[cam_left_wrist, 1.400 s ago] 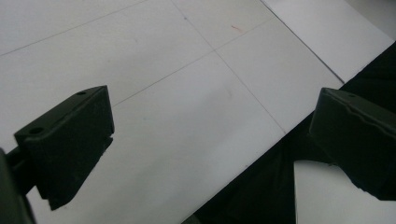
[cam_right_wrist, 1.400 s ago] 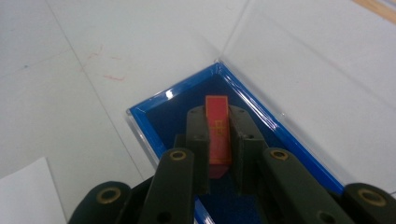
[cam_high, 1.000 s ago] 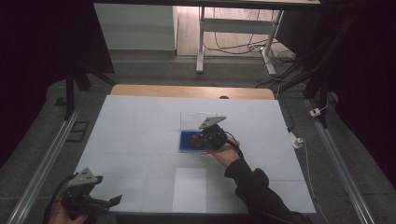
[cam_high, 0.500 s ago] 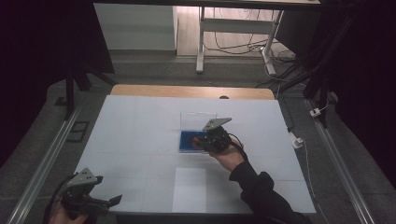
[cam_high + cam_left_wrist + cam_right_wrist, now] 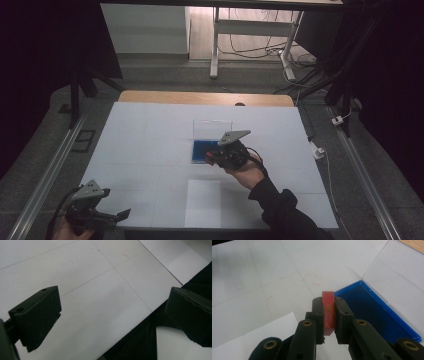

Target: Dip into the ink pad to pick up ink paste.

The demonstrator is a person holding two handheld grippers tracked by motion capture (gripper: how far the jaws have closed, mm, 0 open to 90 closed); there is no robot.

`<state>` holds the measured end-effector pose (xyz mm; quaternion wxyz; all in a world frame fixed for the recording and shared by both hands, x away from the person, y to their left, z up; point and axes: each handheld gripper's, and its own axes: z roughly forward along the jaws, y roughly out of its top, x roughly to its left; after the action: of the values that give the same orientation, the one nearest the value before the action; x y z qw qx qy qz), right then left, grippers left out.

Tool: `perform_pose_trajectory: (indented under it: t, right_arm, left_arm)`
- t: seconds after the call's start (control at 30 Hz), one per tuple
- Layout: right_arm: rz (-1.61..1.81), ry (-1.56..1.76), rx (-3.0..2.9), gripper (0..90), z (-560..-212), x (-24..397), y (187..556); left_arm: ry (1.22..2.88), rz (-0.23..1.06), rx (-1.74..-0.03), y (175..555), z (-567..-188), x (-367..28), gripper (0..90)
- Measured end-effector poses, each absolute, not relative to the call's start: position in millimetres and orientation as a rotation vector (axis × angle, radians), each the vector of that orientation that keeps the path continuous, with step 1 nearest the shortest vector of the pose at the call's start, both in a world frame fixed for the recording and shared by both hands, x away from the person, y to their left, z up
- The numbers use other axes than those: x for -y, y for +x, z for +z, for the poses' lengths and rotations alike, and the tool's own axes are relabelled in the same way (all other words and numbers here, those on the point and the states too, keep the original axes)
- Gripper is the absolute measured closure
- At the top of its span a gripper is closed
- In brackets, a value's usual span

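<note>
My right gripper (image 5: 329, 307) is shut on a thin red card-like block (image 5: 328, 311) with yellow markings, held upright between the pads. In the high view this right gripper (image 5: 214, 157) hangs over the front edge of a blue-bottomed clear box (image 5: 202, 150) near the table's middle; the red block (image 5: 209, 158) shows at its tips. The blue box floor (image 5: 374, 312) lies just right of the jaws. My left gripper (image 5: 119, 215) rests at the table's front left corner, open, with nothing between its fingers (image 5: 37, 315).
A white sheet of paper (image 5: 203, 202) lies at the front middle of the white table (image 5: 145, 145). A wooden strip (image 5: 200, 97) runs along the far edge. Metal rails (image 5: 45, 185) flank both sides.
My right gripper has drifted toward the near side and slightly right with the red block in it, rising a little. The left gripper has stayed still.
</note>
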<state>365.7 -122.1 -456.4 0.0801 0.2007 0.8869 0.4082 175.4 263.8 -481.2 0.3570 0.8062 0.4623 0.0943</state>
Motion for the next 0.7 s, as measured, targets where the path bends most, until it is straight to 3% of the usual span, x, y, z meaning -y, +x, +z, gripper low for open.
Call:
perform_pose_trajectory:
  t: [0.7]
  right_arm:
    - [1.258, 0.507, -2.721, 80.2, -452.0, 128.5, 326.3]
  left_arm:
    - [2.083, 0.244, -1.193, 175.9, -481.2, -263.3, 0.9]
